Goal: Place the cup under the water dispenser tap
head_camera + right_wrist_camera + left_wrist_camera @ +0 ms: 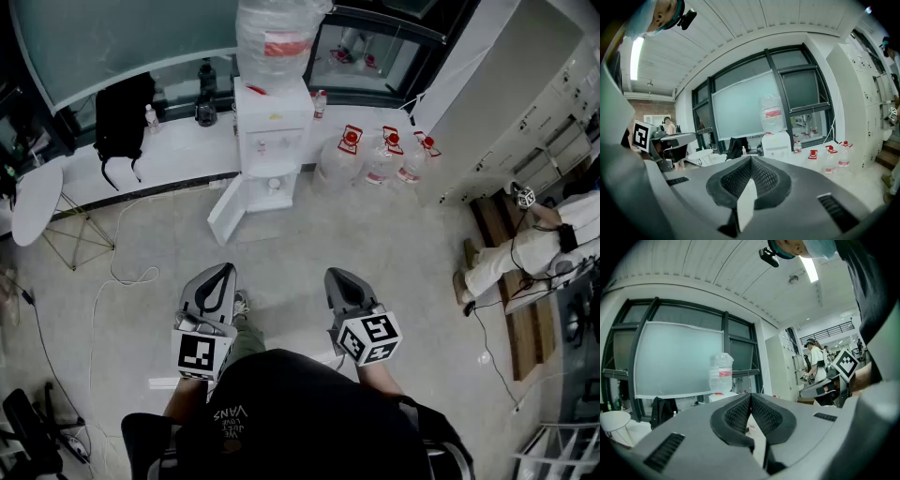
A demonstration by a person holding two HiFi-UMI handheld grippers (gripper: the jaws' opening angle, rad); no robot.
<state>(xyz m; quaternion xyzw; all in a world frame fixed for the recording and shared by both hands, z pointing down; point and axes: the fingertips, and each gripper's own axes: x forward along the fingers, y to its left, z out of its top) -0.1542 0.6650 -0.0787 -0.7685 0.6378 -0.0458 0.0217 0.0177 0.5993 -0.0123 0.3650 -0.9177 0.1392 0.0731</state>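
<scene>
**Status.** Both claws are pointing toward 12 o'clock, at the dispenser (272, 127), which is standing well apart from them across the floor. The left claw (223, 272) is pressing its pads together on nothing. The right claw (336, 275) is likewise closed and empty. Neither is carrying the cup. A small pale item (273, 184) is sitting in the dispenser's recess. It may be the cup, but it is too small to confirm.

**Step in hand (judged).** The operator is probably approaching the dispenser.
- Keep heading toward 12 o'clock, passing clear of the open door (228, 211) at the dispenser's 7 o'clock.
- Spread one claw before reaching for the cup.
- Grip the wall lightly, keeping the cup upright.
- Centre it under the tap before letting go.

**Markings.** "VANS" is showing upside down on the operator's dark shirt (281, 394). The bottle (274, 37) is bearing a red label, unreadable here.
</scene>
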